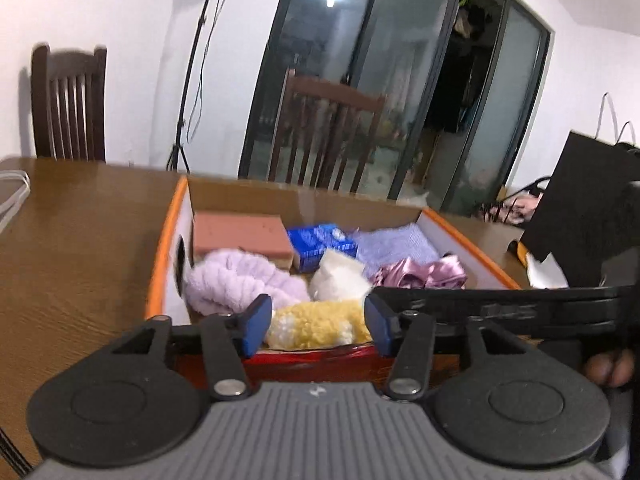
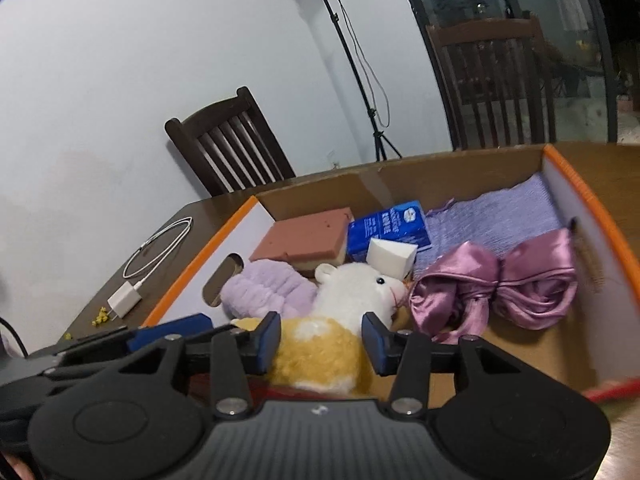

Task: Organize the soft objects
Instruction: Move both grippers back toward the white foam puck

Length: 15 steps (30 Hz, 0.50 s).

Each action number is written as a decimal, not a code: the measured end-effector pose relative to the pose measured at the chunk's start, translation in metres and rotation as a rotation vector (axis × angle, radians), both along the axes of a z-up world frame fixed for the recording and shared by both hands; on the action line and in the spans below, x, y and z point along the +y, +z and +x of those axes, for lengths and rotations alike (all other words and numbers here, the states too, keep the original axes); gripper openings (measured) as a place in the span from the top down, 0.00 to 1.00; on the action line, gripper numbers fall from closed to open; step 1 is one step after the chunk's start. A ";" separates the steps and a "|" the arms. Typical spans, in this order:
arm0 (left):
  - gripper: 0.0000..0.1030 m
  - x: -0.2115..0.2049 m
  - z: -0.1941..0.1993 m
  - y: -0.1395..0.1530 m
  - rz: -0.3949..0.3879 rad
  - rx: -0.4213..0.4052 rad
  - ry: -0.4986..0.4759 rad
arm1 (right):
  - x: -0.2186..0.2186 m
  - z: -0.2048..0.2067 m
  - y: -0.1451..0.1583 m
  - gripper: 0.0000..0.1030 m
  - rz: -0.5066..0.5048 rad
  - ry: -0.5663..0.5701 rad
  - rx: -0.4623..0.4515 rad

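Both wrist views look into the cardboard box [image 1: 472, 240] with the orange rim, sitting on the brown wooden surface [image 1: 80, 248]

Left hand-held gripper [image 1: 318, 322], bottom centre of its frame: blue pads about half open, bracketing the yellow-and-white plush toy [image 1: 320, 324] at the box's near edge. I can't tell if the pads actually press on it

Right hand-held gripper [image 2: 320, 340], bottom centre of its frame: jaws partly open, same plush toy [image 2: 320, 354] between the pads. Left pad looks against the fur, right pad contact unclear, so grip not confirmed. The toy's white head points toward frame centre

Box contents, right wrist view:
- lilac fluffy headband [image 2: 268, 294], left of the toy, by the box's cut-out handle
- pink sponge block [image 2: 308, 238], mid-left at the back
- blue packet [image 2: 390, 230], centre, with a white foam wedge [image 2: 392, 258] in front of it
- light purple knit cloth [image 2: 496, 220], right back
- shiny mauve satin cloth [image 2: 496, 292], knotted, right front

Outside the box, left of that frame: white charger with coiled cable [image 2: 152, 260] on the surface. Dark wooden chair [image 2: 228, 148] behind
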State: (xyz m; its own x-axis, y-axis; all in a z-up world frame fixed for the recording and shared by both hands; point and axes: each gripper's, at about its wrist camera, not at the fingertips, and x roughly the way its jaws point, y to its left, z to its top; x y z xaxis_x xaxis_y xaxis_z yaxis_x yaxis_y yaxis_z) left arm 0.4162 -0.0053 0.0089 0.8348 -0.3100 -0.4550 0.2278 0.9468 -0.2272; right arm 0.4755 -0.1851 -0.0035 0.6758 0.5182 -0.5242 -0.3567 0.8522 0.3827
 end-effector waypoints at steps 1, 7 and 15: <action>0.36 0.004 -0.009 0.007 0.003 -0.018 0.001 | -0.003 -0.013 0.011 0.56 -0.010 -0.001 -0.045; 0.22 0.023 -0.082 0.049 0.044 -0.101 0.038 | -0.048 -0.102 0.060 0.45 -0.036 -0.057 -0.216; 0.11 0.019 -0.202 0.038 0.048 -0.124 0.033 | -0.091 -0.223 0.055 0.32 -0.111 -0.078 -0.243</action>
State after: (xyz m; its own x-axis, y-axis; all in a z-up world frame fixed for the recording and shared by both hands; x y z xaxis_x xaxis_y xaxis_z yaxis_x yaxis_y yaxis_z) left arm 0.2147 0.0140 0.0472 0.8950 -0.2619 -0.3612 0.2198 0.9633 -0.1540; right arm 0.2528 -0.2763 0.0510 0.8240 0.4085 -0.3927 -0.3586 0.9125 0.1967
